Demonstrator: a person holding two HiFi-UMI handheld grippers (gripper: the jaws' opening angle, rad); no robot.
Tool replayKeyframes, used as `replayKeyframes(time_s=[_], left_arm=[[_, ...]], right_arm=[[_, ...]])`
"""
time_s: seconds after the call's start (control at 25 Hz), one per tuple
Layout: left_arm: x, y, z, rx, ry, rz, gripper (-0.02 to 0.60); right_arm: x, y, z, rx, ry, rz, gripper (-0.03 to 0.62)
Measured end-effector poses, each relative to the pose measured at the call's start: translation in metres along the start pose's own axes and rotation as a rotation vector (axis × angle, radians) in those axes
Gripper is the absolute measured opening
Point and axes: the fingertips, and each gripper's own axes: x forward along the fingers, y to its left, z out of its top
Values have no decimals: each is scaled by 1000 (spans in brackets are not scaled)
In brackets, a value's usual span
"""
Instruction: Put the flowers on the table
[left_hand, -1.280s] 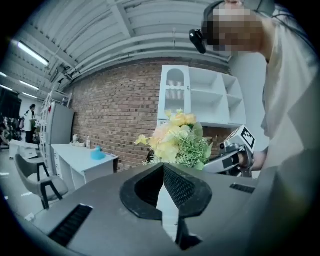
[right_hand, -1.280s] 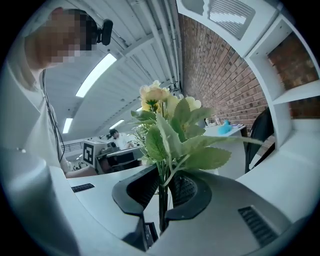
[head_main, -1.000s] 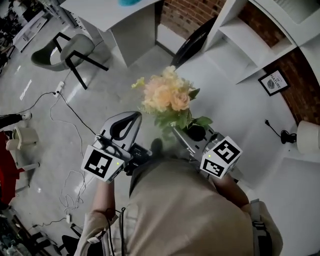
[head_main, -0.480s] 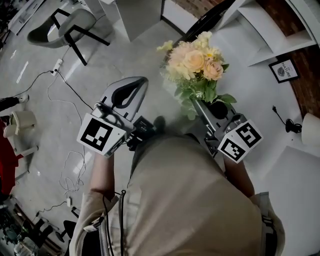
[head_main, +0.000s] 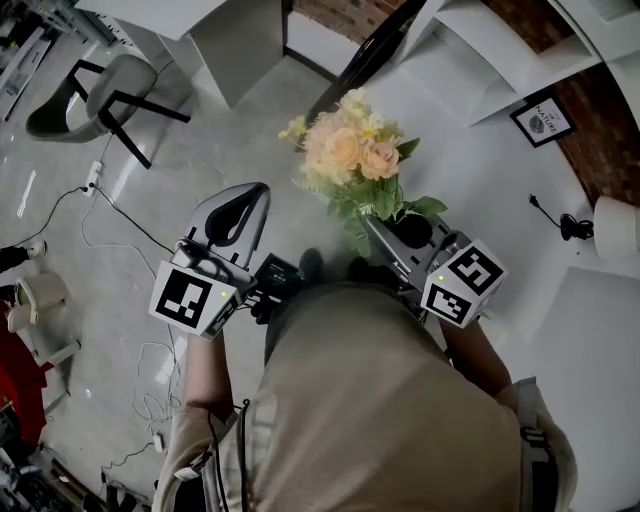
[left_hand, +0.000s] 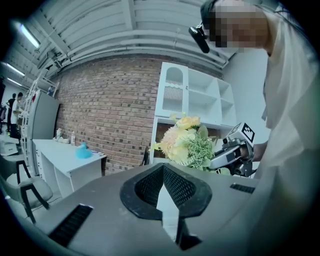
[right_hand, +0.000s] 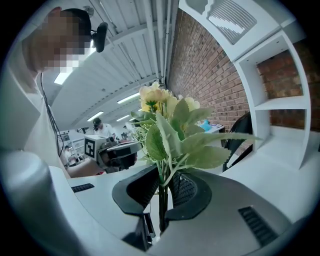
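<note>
A bunch of peach and yellow flowers (head_main: 345, 150) with green leaves stands up from my right gripper (head_main: 372, 228), which is shut on the stems. In the right gripper view the thin stems (right_hand: 161, 200) run straight between the black pads, with the blooms (right_hand: 160, 97) above. The bunch is carried in the air over the grey floor. My left gripper (head_main: 245, 195) hangs to the left of the flowers, shut, with nothing between its jaws (left_hand: 165, 195). From the left gripper view the flowers (left_hand: 185, 145) and the right gripper (left_hand: 227, 155) appear ahead to the right.
A white desk (head_main: 200, 25) stands at the top left, a grey chair (head_main: 90, 95) beside it, and cables (head_main: 110, 200) lie on the floor. A white shelf unit (head_main: 500, 70), a black chair (head_main: 360, 65), a framed picture (head_main: 545, 118) and a white lamp (head_main: 615, 225) are on the right.
The flowers stay gripped in the right gripper. In the head view the bunch swung right, then back left, and the desk and chair shifted. The left gripper moved slightly.
</note>
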Motion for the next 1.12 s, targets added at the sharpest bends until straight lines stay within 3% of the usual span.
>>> replayKeyframes(time_s=[0.28,1.12], left_arm=[[11,-2,2,3,15,-78,9],[98,-40,8,41,74,-112,9]], right_arm=[[-4,-9,6,16,-29,-73,63],[-48,-102,8,140,-98,-125,63]])
